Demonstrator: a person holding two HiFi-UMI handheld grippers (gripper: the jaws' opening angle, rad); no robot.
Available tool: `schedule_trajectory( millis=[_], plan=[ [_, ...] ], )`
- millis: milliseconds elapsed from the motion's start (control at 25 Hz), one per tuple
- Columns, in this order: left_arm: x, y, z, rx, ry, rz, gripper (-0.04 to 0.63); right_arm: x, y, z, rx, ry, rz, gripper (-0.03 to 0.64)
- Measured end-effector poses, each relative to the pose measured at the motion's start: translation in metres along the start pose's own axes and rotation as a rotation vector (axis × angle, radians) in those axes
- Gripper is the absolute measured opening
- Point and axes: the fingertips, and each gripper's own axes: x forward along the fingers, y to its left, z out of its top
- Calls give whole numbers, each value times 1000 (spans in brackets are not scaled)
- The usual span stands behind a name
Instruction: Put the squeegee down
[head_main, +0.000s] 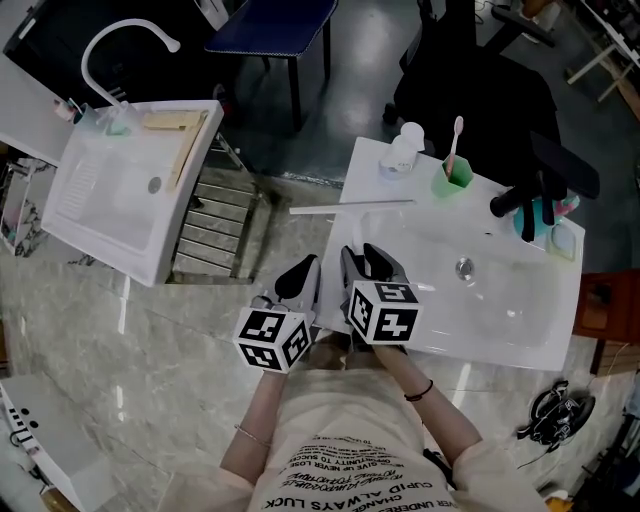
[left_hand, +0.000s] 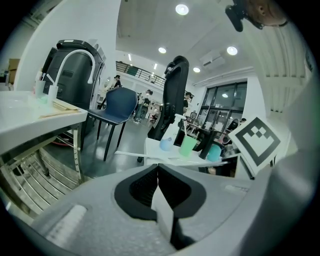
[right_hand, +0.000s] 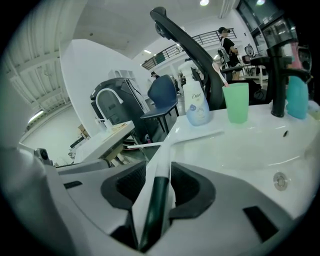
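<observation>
Glossy grey marbled floor (head_main: 150, 340) spreads below. At left stands a white sink unit (head_main: 110, 200) with a curved tap (head_main: 130, 23), a metal rack (head_main: 215, 225) beside it. Farther off are a blue chair (head_main: 272, 25) and a black office chair (head_main: 470, 90). Round ceiling lights (left_hand: 182, 9) glow above; tall windows (left_hand: 225, 105) at right.

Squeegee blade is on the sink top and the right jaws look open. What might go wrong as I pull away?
The squeegee blade overhangs the sink top's left edge, so a nudge may tip it off. Its handle lies between the right gripper's open jaws. Backing out crooked might drag it along, toward the bottle or over the edge.
</observation>
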Motion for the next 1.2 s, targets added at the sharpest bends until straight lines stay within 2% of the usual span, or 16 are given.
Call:
schedule_trajectory(
  millis=[240,640,960,1200],
  plan=[
    [-1,-9,11,35,-20,-26,23,-12,-5,16,-24,-62,6,141],
    [-4,-28,41,73,-89,-54,23,-38,-10,47,-111,-152,62,31],
    [-9,-37,68,122,-154,-44,23,-61,-13,81,-174,-242,127,9],
    [-16,-40,89,157,-206,-29,23,-79,-18,106,-165,-312,178,6]
  ],
)
